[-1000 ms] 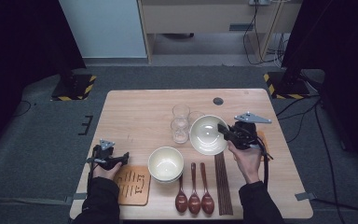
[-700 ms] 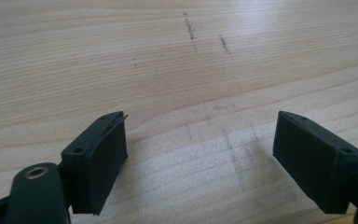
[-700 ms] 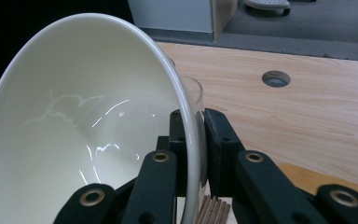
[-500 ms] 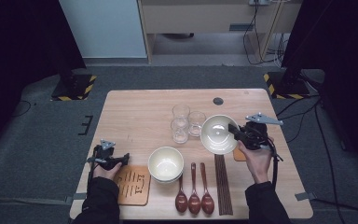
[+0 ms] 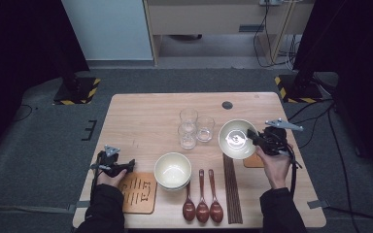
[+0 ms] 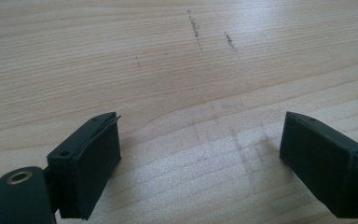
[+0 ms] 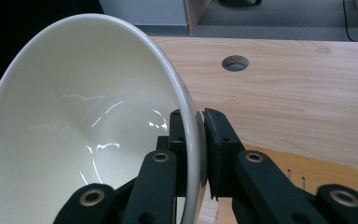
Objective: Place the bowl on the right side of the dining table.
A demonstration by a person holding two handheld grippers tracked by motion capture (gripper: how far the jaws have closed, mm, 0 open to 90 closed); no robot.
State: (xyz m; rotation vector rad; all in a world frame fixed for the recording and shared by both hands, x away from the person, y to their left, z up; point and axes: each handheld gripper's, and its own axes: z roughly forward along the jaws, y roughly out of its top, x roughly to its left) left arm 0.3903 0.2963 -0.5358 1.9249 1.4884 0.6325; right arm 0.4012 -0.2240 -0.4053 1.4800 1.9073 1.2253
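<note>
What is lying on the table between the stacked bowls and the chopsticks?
In the high view, three wooden spoons lie between the stacked bowls and the chopsticks.

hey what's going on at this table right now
A person is setting out tableware with a handheld gripper in each hand. The right gripper is shut on the rim of a white bowl, holding it tilted above the table, beside a wooden coaster. The left gripper rests near the other coaster; its jaws have just been opening, with nothing between them. Another bowl, three glasses, spoons and chopsticks lie on the table.
</note>
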